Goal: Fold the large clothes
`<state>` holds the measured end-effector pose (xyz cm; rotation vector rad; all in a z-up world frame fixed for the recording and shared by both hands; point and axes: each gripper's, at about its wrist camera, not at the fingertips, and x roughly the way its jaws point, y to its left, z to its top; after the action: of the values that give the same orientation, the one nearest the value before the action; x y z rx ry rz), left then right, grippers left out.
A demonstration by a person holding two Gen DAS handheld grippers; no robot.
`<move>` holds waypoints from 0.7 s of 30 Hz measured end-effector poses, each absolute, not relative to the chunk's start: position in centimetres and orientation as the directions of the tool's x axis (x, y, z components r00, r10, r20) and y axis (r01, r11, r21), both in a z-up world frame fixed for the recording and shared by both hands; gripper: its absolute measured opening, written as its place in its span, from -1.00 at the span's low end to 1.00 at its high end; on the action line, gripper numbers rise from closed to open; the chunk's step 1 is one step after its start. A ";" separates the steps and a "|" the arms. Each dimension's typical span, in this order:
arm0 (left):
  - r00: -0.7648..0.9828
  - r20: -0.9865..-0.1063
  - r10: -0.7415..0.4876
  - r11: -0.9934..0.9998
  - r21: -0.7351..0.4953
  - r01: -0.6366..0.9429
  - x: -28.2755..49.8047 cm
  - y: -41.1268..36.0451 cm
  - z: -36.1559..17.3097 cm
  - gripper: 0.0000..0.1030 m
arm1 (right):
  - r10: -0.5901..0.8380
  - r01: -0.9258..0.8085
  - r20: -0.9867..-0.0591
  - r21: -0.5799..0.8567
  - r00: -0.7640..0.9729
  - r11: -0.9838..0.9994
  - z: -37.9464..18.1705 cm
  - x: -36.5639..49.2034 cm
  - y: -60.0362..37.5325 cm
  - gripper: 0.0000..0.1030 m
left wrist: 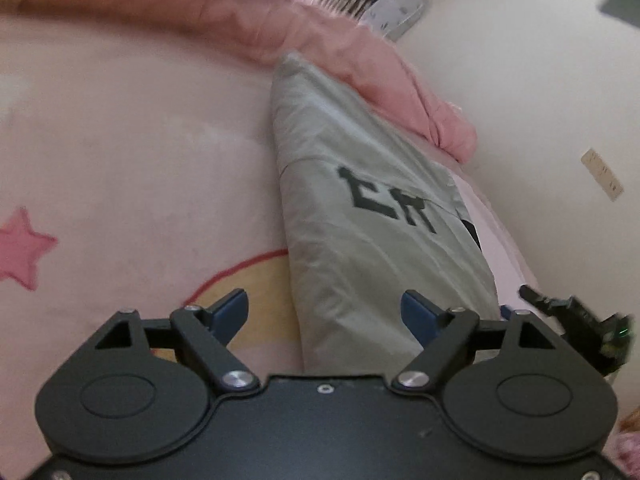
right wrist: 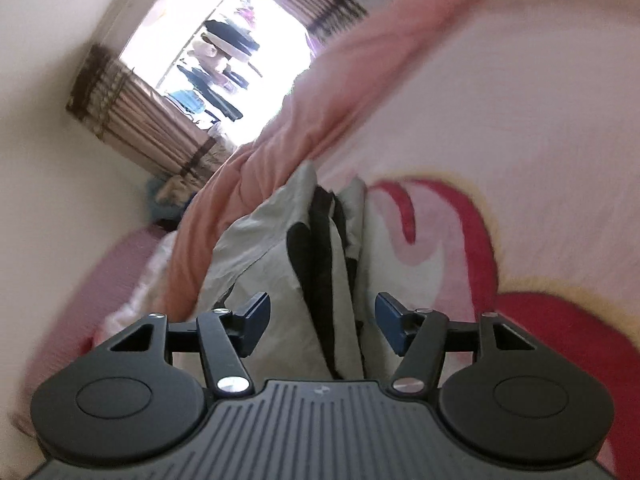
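**Grey garment lying folded on the bed, both grippers standing open over it**

One grey garment (left wrist: 360, 208) is lying on the pink bedspread (left wrist: 140, 152), already doubled into a long narrow strip; its far tip is touching the rolled pink blanket (left wrist: 248, 28). Black lettering is showing on top, and black panels in the right wrist view.

The left gripper (left wrist: 325, 312) is hovering at the near end, jaws standing wide, pads clear of the cloth. The right gripper (right wrist: 320, 320) is doing the same, jaws apart, cloth showing between them but not pinched.

Handling, judged: the fabric is looking thin, light and limp, creasing easily, likely sagging if lifted by one point. Holding it at two near corners, through all layers, looks safest; a shallow pinch may be catching only the top layer.

Count: one garment, one blanket, two grippers, one pink star (left wrist: 22, 248) printed on the spread.
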<state>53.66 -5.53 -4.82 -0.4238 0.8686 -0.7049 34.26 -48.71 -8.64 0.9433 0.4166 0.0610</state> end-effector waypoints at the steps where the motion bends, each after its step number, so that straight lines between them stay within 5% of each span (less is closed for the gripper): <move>1: 0.419 -0.543 -0.727 0.683 -0.629 0.370 54.5 -5.7 -5.4 0.63 | 0.267 0.107 -0.299 0.824 0.916 0.556 -9.3 34.9 -49.1 0.38; 8: 0.361 -0.506 -0.784 0.616 -0.709 0.343 56.8 -6.6 -6.7 0.63 | 0.368 0.052 -0.271 0.860 0.890 0.507 -10.9 38.6 -49.1 0.32; 21: 0.301 -0.421 -0.855 0.511 -0.781 0.358 60.9 -9.8 -6.7 0.80 | 0.466 -0.037 -0.263 0.839 0.845 0.542 -9.8 42.5 -48.2 0.61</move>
<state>60.85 -9.81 -6.71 -0.6265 0.9449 -0.8786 42.47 -48.22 -9.78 0.9591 0.4969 0.3136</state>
